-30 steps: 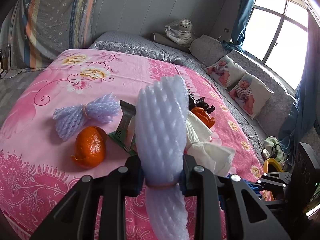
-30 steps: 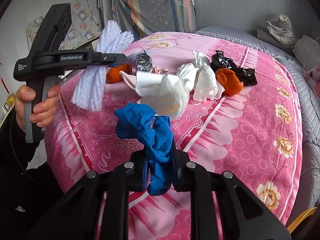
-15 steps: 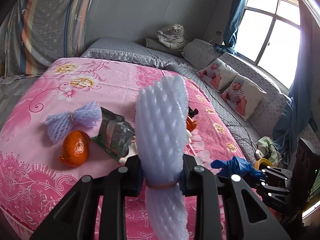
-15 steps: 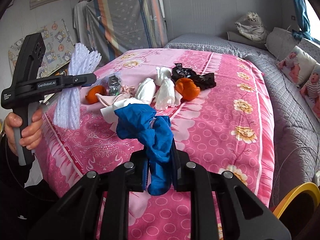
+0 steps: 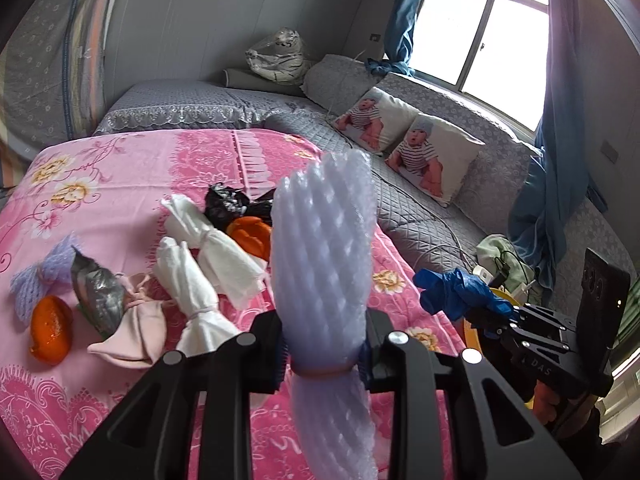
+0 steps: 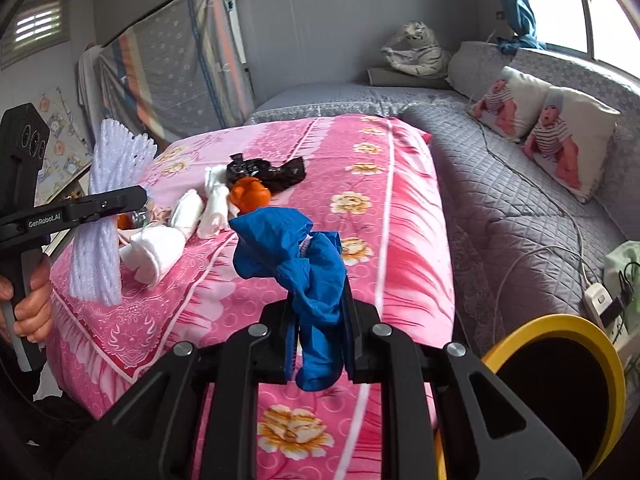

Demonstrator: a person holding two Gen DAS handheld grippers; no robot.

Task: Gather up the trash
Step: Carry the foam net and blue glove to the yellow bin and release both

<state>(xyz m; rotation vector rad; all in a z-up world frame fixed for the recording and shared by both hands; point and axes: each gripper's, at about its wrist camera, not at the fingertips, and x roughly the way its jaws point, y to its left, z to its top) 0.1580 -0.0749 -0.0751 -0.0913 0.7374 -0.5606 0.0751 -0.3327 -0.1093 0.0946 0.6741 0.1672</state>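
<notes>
**Trash collection: two pieces in transit to bin**

Bedroom; pink floral bedspread centre frame, grey quilted bedding right. Left gripper clamped on white foam fruit net, centre of left view. Right gripper clamped on blue glove, centre of right view. Yellow-rimmed bin at lower right, beside the bed.

Step judged: carrying held items to bin. Next: position each over the opening, release one at a time.

Remaining on spread, left view: white tissue bundles, 2; foam net, 1; orange peels, 2; black bag, 1; silver wrapper, 1; pink cloth, 1.
</notes>
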